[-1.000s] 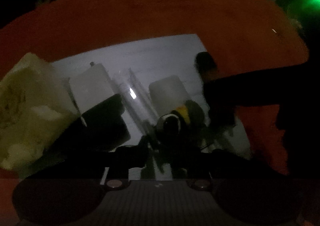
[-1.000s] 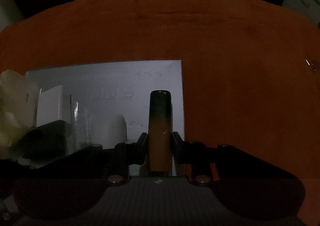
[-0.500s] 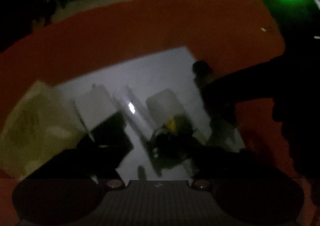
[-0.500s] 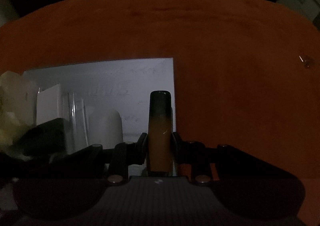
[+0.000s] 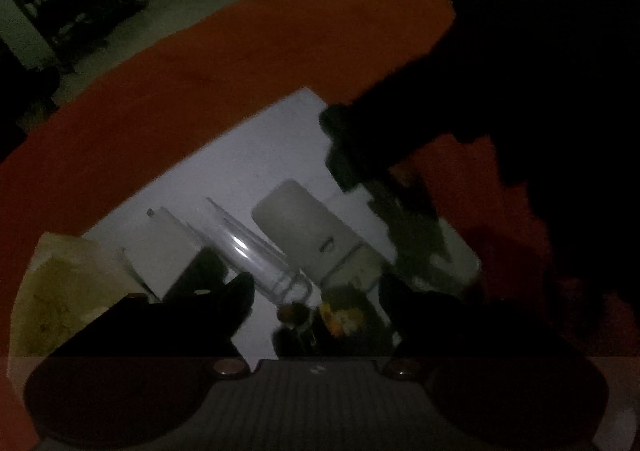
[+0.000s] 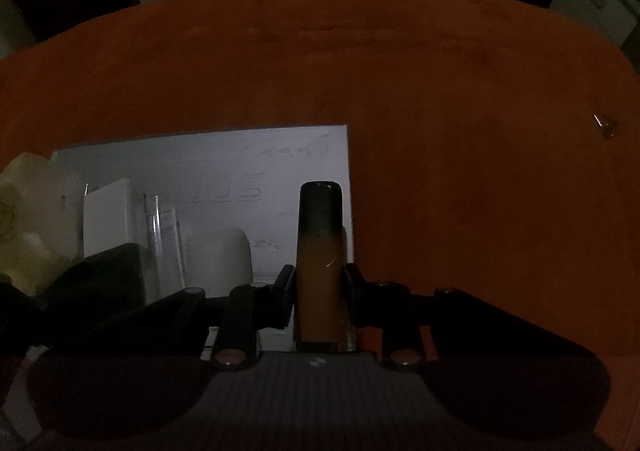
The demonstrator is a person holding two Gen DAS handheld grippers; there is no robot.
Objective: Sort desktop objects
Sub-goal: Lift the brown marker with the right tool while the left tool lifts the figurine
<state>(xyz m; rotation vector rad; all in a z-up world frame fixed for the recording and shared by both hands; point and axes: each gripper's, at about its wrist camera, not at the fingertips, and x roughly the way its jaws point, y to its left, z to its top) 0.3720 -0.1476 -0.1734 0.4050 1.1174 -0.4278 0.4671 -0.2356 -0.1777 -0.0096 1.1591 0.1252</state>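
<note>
Right tongs (image 6: 318,291) clamped on amber tube (image 6: 320,251); left tongs (image 5: 320,311) closing, seemingly empty.

A flat board (image 6: 224,171) lies on the bench (image 6: 440,91), left of centre in the right wrist view. Along the board's near edge stands a row: crumpled packet (image 6: 28,219) at 9 o'clock, then a box (image 6: 106,215), a clear holder (image 6: 164,235) and a rounded case (image 6: 218,255) in turn toward 3 o'clock. A stick-shaped item (image 6: 320,251) sits at the board's 3 o'clock edge, between the right gripper's fingers (image 6: 285,303). A small item (image 6: 606,127) lies well apart at 2 o'clock on the bench.
</note>
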